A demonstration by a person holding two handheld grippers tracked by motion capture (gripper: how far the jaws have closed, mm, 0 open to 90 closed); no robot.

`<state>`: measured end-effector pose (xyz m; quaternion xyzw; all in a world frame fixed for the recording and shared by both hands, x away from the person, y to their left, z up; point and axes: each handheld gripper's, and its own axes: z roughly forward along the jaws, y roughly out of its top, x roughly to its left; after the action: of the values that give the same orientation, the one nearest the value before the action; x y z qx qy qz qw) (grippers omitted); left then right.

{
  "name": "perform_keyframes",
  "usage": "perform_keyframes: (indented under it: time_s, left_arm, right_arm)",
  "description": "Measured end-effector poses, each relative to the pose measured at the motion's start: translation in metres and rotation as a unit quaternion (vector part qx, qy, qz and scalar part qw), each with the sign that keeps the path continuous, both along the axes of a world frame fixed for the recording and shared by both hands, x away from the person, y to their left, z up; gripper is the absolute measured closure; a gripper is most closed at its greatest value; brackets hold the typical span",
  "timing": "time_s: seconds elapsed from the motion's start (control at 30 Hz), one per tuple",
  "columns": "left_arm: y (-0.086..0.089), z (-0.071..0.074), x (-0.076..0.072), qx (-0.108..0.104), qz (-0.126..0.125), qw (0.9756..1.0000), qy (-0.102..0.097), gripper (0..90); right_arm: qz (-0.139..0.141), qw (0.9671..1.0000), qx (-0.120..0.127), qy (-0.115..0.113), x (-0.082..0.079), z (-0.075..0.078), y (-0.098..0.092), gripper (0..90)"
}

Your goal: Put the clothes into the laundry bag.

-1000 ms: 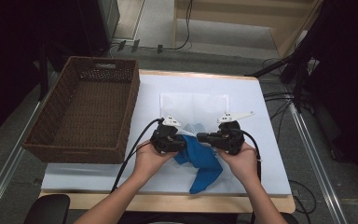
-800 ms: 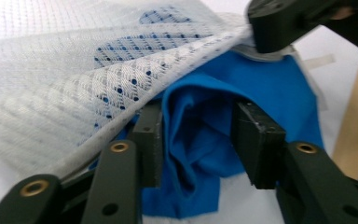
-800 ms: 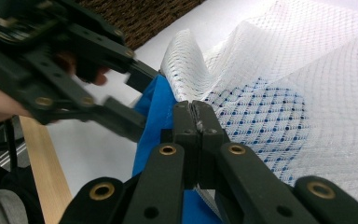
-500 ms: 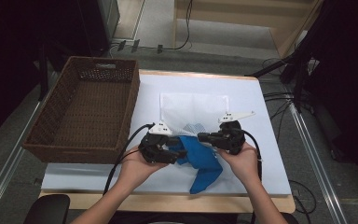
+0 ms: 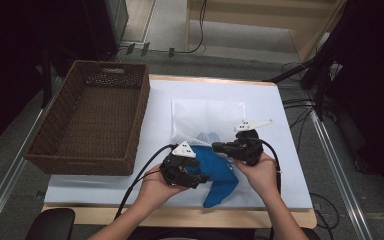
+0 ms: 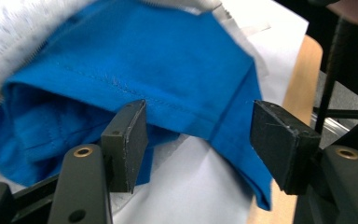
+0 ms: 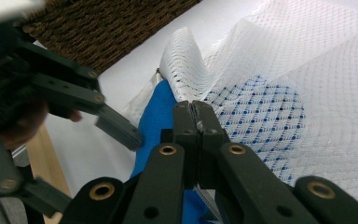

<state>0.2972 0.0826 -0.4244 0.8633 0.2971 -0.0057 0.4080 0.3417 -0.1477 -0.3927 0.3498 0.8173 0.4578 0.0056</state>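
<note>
A blue garment (image 5: 221,172) lies on the white table cover, its upper part tucked into a white mesh bag (image 5: 207,116). My left gripper (image 5: 202,176) points right at the garment near the table's front. Its jaws have just been opening and now stand open around the blue hem (image 6: 191,112), pads (image 6: 131,140) not pressing it. My right gripper (image 5: 217,146) is shut on the mesh bag's edge (image 7: 186,70), lifting it over the blue garment (image 7: 156,114). In the right gripper view the left gripper's fingers (image 7: 120,129) show beside the cloth.
A dark brown wicker basket (image 5: 60,135) stands empty at the table's left. The wooden front edge (image 5: 180,216) runs just behind my hands. Cables (image 5: 300,107) trail off the table's right side, and dark equipment stands at the far right.
The left gripper has slid away from the right gripper toward the table's front edge, and its jaws have spread apart off the blue cloth. The right gripper has kept still.
</note>
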Motion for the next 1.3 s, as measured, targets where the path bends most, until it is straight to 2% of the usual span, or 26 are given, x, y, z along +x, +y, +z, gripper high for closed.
perform_keyframes:
  time_s: [0.13,0.2,0.4,0.5,0.57,0.73,0.8,0.9,1.07,1.23,1.3]
  left_arm:
    - [-0.004,-0.012,0.008,0.0,0.011,0.9999,0.0,32.9]
    - [-0.007,-0.017,0.012,-0.001,0.017,0.9998,0.009,29.4]
    - [-0.016,-0.034,0.023,-0.003,0.033,0.9994,0.009,31.3]
    - [-0.018,-0.041,0.024,0.008,0.034,0.9994,0.003,38.5]
    - [-0.017,-0.044,0.024,0.005,0.035,0.9993,-0.006,47.1]
    - [-0.016,-0.047,0.027,0.009,0.033,0.9994,-0.004,73.9]
    - [-0.015,-0.047,0.029,0.009,0.034,0.9994,0.002,80.7]
    - [-0.014,-0.044,0.033,0.003,0.04,0.9989,0.025,83.0]
    - [-0.013,-0.027,0.038,-0.001,0.054,0.9985,0.007,83.7]
    - [-0.007,-0.015,0.049,-0.015,0.077,0.9969,0.004,83.6]
    - [-0.006,-0.009,0.05,-0.019,0.081,0.9965,-0.003,83.7]
  right_arm:
    - [0.0,1.0,0.0,-0.001,0.0,0.0,0.0,90.0]
    - [-0.001,1.0,0.0,0.0,0.0,0.0,0.0,90.0]
    - [0.0,1.0,-0.001,0.001,0.0,-0.001,0.001,90.0]
    - [0.0,1.0,-0.002,0.002,0.0,-0.001,0.0,90.0]
    - [0.0,1.0,-0.002,0.002,0.001,-0.002,0.0,90.0]
    - [0.001,1.0,-0.002,0.003,0.001,-0.002,0.0,90.0]
    - [0.003,1.0,-0.004,0.003,0.001,-0.002,0.001,90.0]
    - [0.004,1.0,-0.003,0.002,0.0,-0.002,0.001,90.0]
    - [0.009,0.9999,0.01,0.003,-0.003,0.002,0.002,90.0]
    - [0.016,0.9997,0.019,-0.005,-0.007,0.007,0.003,90.0]
    - [0.019,0.9996,0.02,-0.006,-0.007,0.007,0.003,90.0]
